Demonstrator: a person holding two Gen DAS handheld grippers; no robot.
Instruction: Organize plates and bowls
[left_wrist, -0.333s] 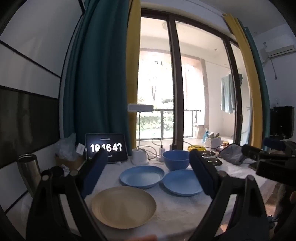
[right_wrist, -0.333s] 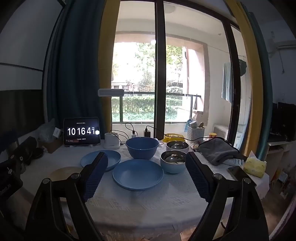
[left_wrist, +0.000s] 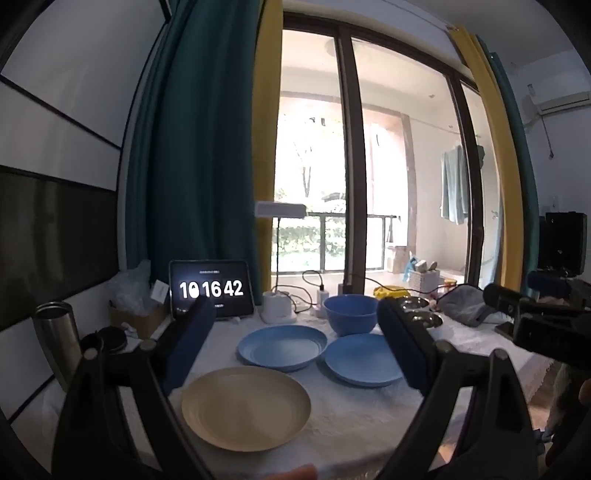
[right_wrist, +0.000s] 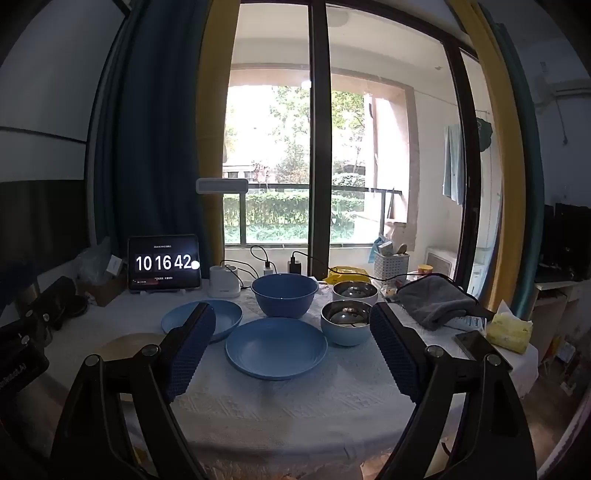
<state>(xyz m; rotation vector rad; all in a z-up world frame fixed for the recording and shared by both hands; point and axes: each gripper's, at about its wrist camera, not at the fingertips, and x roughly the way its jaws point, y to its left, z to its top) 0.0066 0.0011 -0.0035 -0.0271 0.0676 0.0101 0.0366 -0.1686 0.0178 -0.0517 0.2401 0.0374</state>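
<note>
Left claw (left_wrist: 295, 343) wide, empty; right claw (right_wrist: 291, 345) same. Versus 0.3 s ago: clock (right_wrist: 164, 263) ticks 41→42, views barely shift, no dish moved. Sorting not started, I judge. Landmark blue bowl (right_wrist: 284, 294): two blue plates (right_wrist: 276, 348) (right_wrist: 201, 319) in front, tan plate (left_wrist: 245, 408) front-left, two steel bowls (right_wrist: 346, 322) right. All apart, unstacked.

a lived-in home room: a cloth-covered bench (right_wrist: 295, 413) set with plates and bowls stands by tall balcony doors (right_wrist: 317, 147) hung with teal and yellow curtains (left_wrist: 207, 147), laundry (right_wrist: 453, 162) drying outside, an air conditioner (left_wrist: 559, 101) on the wall, and a tablet clock (right_wrist: 164, 263) charging nearby.
</note>
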